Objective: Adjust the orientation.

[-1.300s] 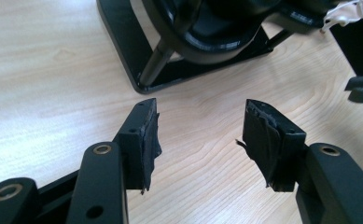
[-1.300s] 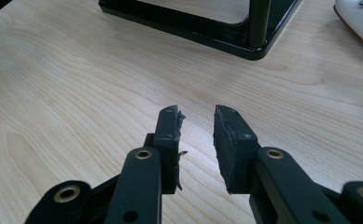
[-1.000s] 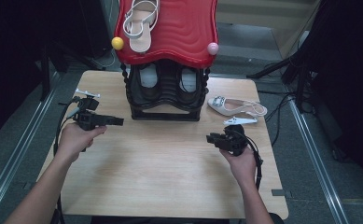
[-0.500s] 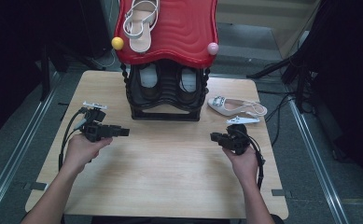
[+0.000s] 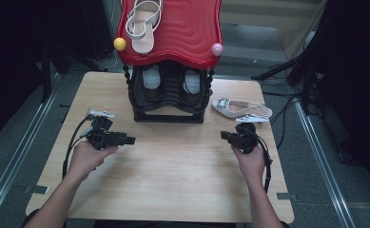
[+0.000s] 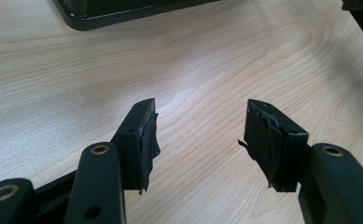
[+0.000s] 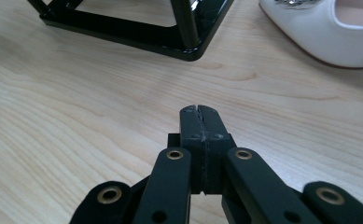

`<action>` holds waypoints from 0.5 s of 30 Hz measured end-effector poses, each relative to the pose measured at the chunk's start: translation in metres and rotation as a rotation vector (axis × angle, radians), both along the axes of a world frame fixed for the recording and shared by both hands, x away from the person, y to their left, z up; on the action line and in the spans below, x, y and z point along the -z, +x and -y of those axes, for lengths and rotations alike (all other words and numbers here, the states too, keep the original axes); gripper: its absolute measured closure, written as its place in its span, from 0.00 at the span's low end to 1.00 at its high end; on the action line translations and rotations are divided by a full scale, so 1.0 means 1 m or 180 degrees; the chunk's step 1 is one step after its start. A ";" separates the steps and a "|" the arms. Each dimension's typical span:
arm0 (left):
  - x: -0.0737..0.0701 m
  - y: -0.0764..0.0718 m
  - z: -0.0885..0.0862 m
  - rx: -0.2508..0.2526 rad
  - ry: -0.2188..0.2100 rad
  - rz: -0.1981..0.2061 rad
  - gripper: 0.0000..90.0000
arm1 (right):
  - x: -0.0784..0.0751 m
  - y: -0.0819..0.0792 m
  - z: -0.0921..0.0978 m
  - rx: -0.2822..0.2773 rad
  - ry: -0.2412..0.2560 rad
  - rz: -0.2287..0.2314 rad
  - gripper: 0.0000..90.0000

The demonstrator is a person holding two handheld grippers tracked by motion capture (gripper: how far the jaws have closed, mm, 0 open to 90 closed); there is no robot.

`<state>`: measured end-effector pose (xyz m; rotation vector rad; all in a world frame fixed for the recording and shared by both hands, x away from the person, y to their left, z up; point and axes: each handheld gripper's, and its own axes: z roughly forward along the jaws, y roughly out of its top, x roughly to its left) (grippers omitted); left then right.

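Note:
A black shoe rack [image 5: 169, 99] with a red wavy top [image 5: 182, 33] stands at the back middle of the wooden table [image 5: 173, 175]. A white sandal [image 5: 142, 21] lies on the red top, and a pair of dark shoes [image 5: 170, 83] sits inside the rack. A white slingback shoe [image 5: 239, 109] [image 7: 328, 32] lies on the table right of the rack. My left gripper [image 5: 129, 140] [image 6: 200, 135] hovers over bare wood, open and empty. My right gripper [image 5: 223, 136] [image 7: 201, 112] is shut on nothing, just in front of the white shoe.
The rack's black base shows in the left gripper view [image 6: 123, 11] and in the right gripper view [image 7: 137, 32]. A yellow ball [image 5: 120, 43] and a pink ball [image 5: 217, 49] sit at the red top's corners. Cables [image 5: 292, 99] lie off the table's right side.
Both hands have drawn back toward the near edge; the left gripper moved right and nearer. The shoes and rack have not moved.

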<state>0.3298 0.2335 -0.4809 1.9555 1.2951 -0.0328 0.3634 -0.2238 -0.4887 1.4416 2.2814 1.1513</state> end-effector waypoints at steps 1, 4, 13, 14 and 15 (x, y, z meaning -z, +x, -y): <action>0.000 0.000 0.000 0.0005 0.0006 0.0003 0.50 | -0.001 0.002 0.001 0.0009 -0.0017 0.0019 1.00; 0.000 -0.001 0.001 0.0020 0.0000 -0.0006 0.50 | -0.003 0.009 0.004 -0.0001 -0.0024 0.0072 1.00; 0.003 0.001 0.005 0.0060 0.0013 -0.0021 0.50 | -0.004 0.036 0.014 0.0208 -0.0112 0.0126 1.00; 0.003 0.001 0.006 0.0074 0.0024 -0.0017 0.50 | -0.003 0.039 0.014 0.0234 -0.0127 0.0135 1.00; 0.003 0.001 0.007 0.0080 0.0024 -0.0019 0.50 | -0.002 0.042 0.014 0.0255 -0.0126 0.0128 1.00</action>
